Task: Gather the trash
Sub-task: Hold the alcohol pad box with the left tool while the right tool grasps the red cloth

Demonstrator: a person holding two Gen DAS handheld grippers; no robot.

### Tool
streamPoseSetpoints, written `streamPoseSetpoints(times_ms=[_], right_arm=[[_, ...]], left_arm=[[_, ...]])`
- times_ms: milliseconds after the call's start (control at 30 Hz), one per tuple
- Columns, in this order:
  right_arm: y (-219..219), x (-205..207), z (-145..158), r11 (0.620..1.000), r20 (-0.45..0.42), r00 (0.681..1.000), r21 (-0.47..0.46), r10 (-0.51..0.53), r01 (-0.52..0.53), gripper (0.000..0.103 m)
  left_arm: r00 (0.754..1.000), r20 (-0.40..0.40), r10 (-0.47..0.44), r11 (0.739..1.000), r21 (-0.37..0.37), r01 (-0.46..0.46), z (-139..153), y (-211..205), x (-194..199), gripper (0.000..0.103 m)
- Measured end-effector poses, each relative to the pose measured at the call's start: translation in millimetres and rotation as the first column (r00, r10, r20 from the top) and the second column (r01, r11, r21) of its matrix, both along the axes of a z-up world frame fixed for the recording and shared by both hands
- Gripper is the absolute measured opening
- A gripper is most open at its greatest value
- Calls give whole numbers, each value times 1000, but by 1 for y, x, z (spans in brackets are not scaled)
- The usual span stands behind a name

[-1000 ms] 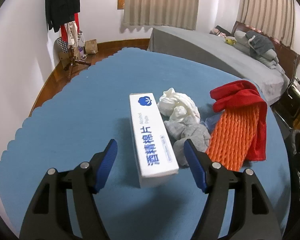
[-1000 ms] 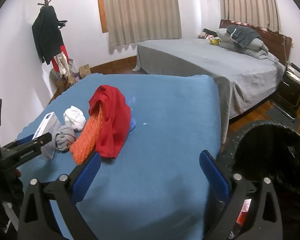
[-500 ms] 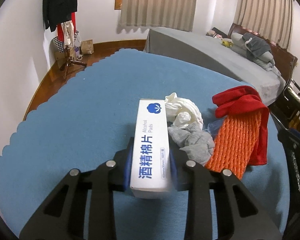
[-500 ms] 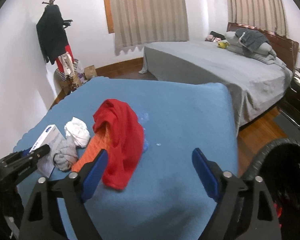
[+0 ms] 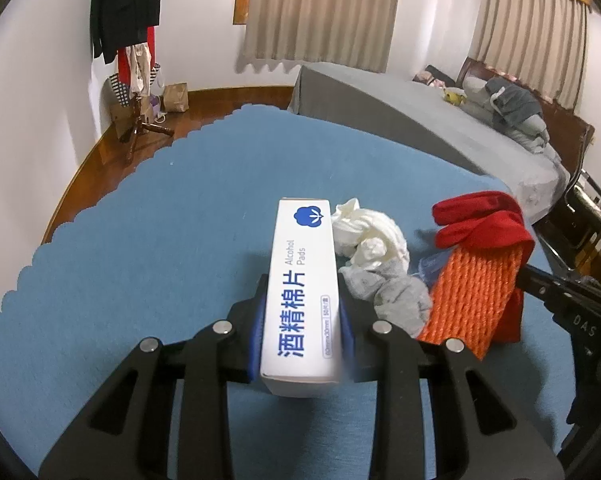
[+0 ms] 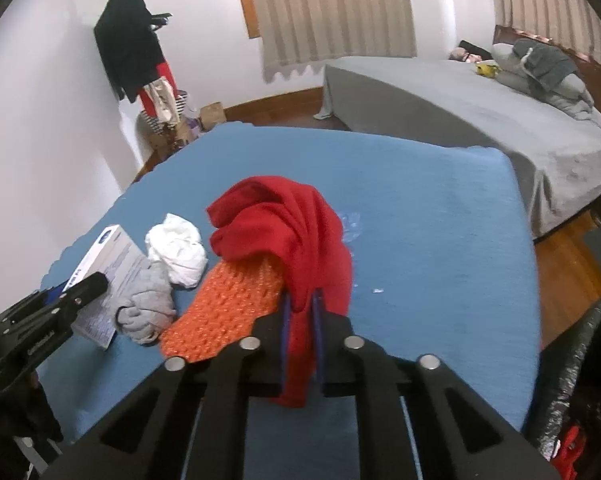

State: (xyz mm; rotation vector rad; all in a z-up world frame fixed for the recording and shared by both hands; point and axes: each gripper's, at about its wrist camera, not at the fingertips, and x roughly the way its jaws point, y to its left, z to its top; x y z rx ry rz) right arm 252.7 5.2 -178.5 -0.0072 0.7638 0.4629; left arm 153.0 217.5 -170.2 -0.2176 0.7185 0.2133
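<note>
Newly clamped: red cloth (image 6: 296, 248), box (image 5: 302, 292) between jaws.

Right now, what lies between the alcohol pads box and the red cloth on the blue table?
Between the alcohol pads box and the red cloth lie a white crumpled tissue, a grey wad and an orange mesh sleeve; both wrist views show it.

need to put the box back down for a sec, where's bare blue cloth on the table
Bare blue cloth runs left of the alcohol pads box to the scalloped edge. In the right wrist view, more lies right of the red cloth toward the bed-side edge. Crowded: white tissue, grey wad and orange netting bunch together.
</note>
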Motion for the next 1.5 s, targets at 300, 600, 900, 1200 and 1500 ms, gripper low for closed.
streamPoseSetpoints(times_ms=[300,600,900,1200,1500], right_arm=[[-21,-16,38,995,49,999,103,2,-7,6],[-35,-22,54,993,69,997,114,-19,11,6],[-27,-17,27,997,15,1000,73,-14,13,9],[-17,-4,22,998,23,1000,56,-11,10,41],[-11,10,21,997,3,999,69,37,-37,16]], left_arm=[[998,60,-13,1000,8,12,31,-10,-9,29],[994,83,-70,998,3,70,44,-41,-16,29],[994,62,-93,996,9,93,37,-55,-15,29],[995,62,-84,996,19,83,31,-56,-10,29],[993,76,-89,996,29,87,35,-58,-6,29]])
